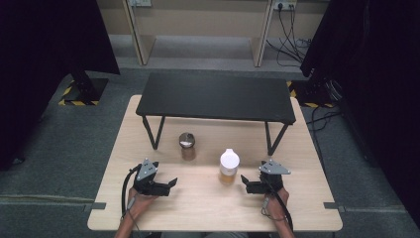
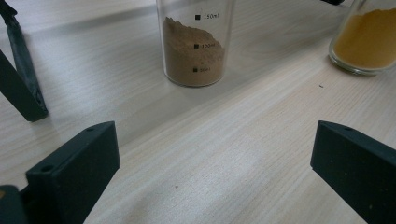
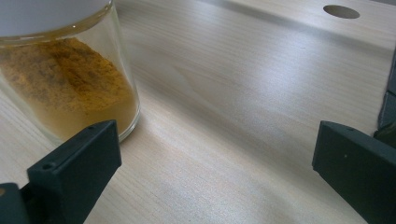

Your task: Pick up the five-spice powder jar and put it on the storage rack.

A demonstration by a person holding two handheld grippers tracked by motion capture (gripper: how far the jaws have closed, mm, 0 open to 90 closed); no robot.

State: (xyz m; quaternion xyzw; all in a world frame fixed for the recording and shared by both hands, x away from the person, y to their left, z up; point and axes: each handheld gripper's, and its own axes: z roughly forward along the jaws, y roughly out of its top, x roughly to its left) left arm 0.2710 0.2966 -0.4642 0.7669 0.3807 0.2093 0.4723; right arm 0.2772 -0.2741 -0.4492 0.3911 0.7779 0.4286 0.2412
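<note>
On the pale wooden counter (image 1: 148, 208), the left hand-held gripper (image 1: 166, 187) rests near the front edge with its jaws spread wide and nothing between them; the left gripper view shows bare wood in the gap. Ahead of it and a little to its right stands a clear measuring beaker (image 1: 187, 145) printed with black graduation marks, of which "150ml" can be read near the top and a fainter "100ml" below it; the lowest mark is too blurred to read. The beaker holds brown powder (image 2: 192, 56) heaped unevenly, its peak reaching between the upper two marks. Just left of the beaker, a black leg of the low black shelf (image 1: 216, 96) comes down onto the counter, and the shelf spans the rear half of the counter behind both containers. Further right stands a glass jar (image 1: 229, 168) with a white lid, partly filled with orange-yellow powder (image 3: 65, 84) banked higher on one side; no label shows on it. The jar is well apart from the beaker and close to the right hand-held gripper (image 1: 246, 184), whose jaws are likewise spread and hold nothing, one jaw lying just beside the jar's base in the right gripper view. A round hole (image 3: 341, 11) is cut in the counter beyond.
</note>
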